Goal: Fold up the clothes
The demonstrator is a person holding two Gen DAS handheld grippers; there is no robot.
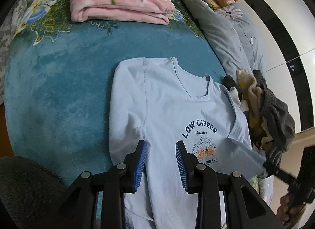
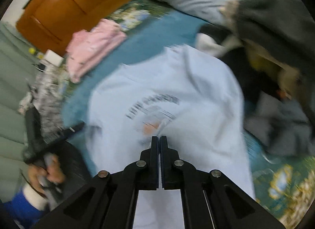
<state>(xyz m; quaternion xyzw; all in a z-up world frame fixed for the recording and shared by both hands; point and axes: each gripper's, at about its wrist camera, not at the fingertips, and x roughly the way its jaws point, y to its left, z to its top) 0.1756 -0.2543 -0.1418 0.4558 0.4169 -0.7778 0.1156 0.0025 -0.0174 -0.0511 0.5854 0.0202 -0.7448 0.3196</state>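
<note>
A light blue T-shirt [image 1: 163, 107] printed "LOW CARBON" lies face up on the teal bedspread [image 1: 59, 91], its left sleeve folded in. My left gripper [image 1: 161, 146] is open just above the shirt's left side, jaws apart over the cloth. In the left wrist view my right gripper [image 1: 265, 165] pinches the shirt's right sleeve edge and lifts it. In the blurred right wrist view the shirt [image 2: 157, 91] fills the middle and my right gripper [image 2: 159, 138] is shut, a fold of blue cloth at its tips.
A folded pink garment [image 1: 118, 4] lies at the far side of the bed. A heap of grey and beige clothes [image 1: 265, 107] sits right of the shirt, beside a grey-blue quilt [image 1: 226, 38]. An orange wooden headboard [image 2: 69, 6] stands behind.
</note>
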